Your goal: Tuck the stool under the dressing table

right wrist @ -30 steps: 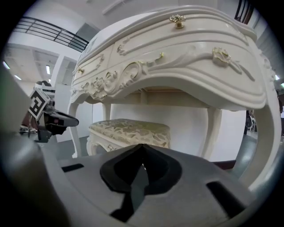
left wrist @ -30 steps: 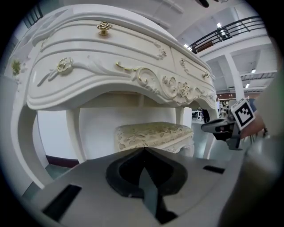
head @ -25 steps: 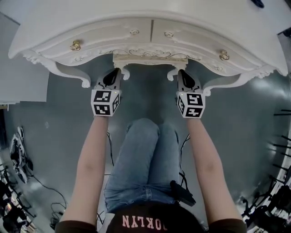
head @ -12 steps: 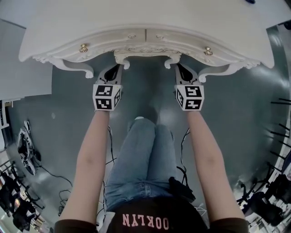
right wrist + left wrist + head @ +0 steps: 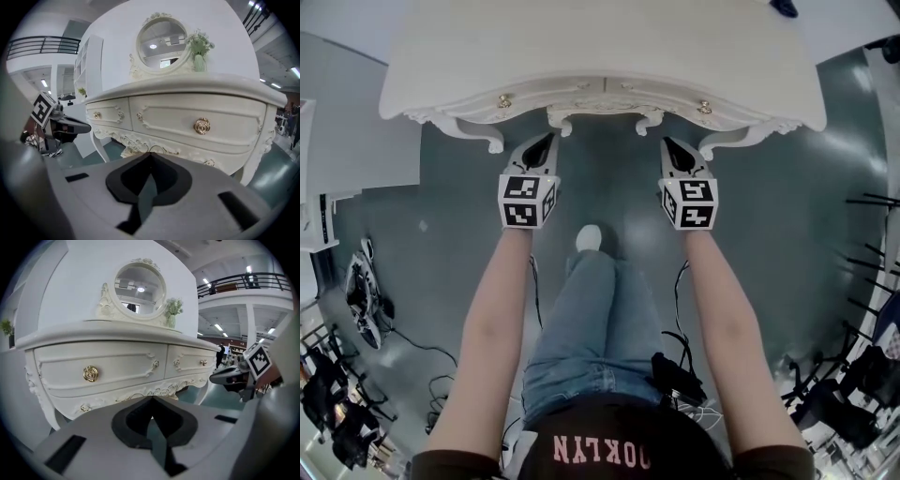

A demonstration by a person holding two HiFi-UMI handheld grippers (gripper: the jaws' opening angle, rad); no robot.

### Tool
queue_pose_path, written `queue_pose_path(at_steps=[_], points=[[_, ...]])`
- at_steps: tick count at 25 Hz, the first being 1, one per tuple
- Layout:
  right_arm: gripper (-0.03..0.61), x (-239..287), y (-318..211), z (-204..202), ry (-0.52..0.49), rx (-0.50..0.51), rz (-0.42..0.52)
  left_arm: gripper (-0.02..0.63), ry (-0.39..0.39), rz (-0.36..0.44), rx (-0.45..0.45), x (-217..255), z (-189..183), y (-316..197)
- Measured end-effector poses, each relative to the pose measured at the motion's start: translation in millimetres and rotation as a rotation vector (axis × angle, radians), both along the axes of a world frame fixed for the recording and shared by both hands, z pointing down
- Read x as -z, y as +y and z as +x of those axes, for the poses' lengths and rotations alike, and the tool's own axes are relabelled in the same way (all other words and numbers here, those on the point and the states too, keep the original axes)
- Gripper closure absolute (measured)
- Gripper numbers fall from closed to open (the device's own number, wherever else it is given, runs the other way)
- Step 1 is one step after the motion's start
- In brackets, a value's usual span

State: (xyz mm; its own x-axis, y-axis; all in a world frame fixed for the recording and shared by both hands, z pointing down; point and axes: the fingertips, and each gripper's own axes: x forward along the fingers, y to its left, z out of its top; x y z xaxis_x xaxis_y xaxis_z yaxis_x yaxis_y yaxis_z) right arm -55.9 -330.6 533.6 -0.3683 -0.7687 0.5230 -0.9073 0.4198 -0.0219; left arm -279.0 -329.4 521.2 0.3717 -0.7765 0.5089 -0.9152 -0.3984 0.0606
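While both grippers are held clear of the furniture, the stool [image 5: 605, 114] is seen under the middle of the dressing table's [image 5: 600, 56] front edge, between the two front legs, with only its carved front rail and two scrolled feet showing. It is judged to be tucked in, so nothing is left to be pushed. The left gripper [image 5: 542, 145] and the right gripper [image 5: 673, 147] are carried side by side just in front of that edge, apart from it. Each has its jaws brought fully together on nothing, which fits a push already finished. From the head view the layout is given: the floor [image 5: 769, 206], a shoe [image 5: 589, 238] between the forearms, and the even spacing of the grippers to either side of the stool. What is hidden there by the tabletop is supplied by the gripper views. In the left gripper view the round mirror [image 5: 139, 287], a small vase of greenery [image 5: 172, 310] and a gold drawer knob [image 5: 90, 373] are shown. Little of the stool can be made out in those views behind the carved apron, so its place is read from the head view alone.
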Motion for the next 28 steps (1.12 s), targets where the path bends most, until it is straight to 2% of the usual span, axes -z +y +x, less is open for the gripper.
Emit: queue_pose_path(at_steps=[5,11,16,23,28], points=[[0.578,54,6,-8,-0.004,-0.004,-0.005,0.609,0.015,0.01,-0.004,54,-3,3],[0.578,133,7,-18,-0.009,0.03,0.045,0.609,0.019,0.058,-0.027,128,-4,3],[0.578,196,9,-20,0.008,0.064,0.13,0.609,0.017,0.138,-0.044,185,-5,3],[0.578,288,11,-20,-0.04,0.056,0.275,0.609,0.037,0.279,-0.043,266,-9,3],[0.578,351,14,-17,-0.101,-0.013,0.39,0.609,0.052,0.35,-0.101,311,-7,5]])
